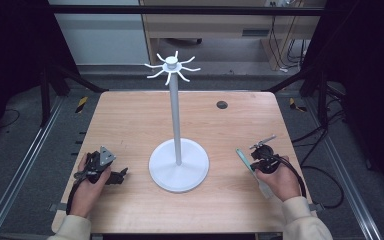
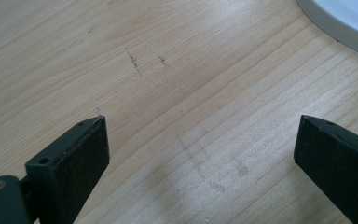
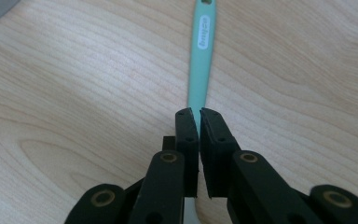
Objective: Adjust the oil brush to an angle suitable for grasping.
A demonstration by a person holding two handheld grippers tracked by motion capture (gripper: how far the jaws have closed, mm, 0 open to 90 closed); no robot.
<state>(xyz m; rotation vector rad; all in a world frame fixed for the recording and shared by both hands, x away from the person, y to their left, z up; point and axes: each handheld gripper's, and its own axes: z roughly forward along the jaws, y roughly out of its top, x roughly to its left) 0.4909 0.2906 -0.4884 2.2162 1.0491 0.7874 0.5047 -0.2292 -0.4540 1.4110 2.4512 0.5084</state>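
The right gripper [image 3: 196, 112] had its fingers closed on the handle of a teal spatula [image 3: 202, 56], which lay on the tabletop [image 1: 130, 120] right of the white stand [image 1: 178, 165]. The left gripper [image 2: 200, 135] rested low over bare wood left of the stand's base, its fingers spread wide and holding nothing.

The high view overlooks the whole table [image 1: 130, 120]; both gripper views skim its wood closely.
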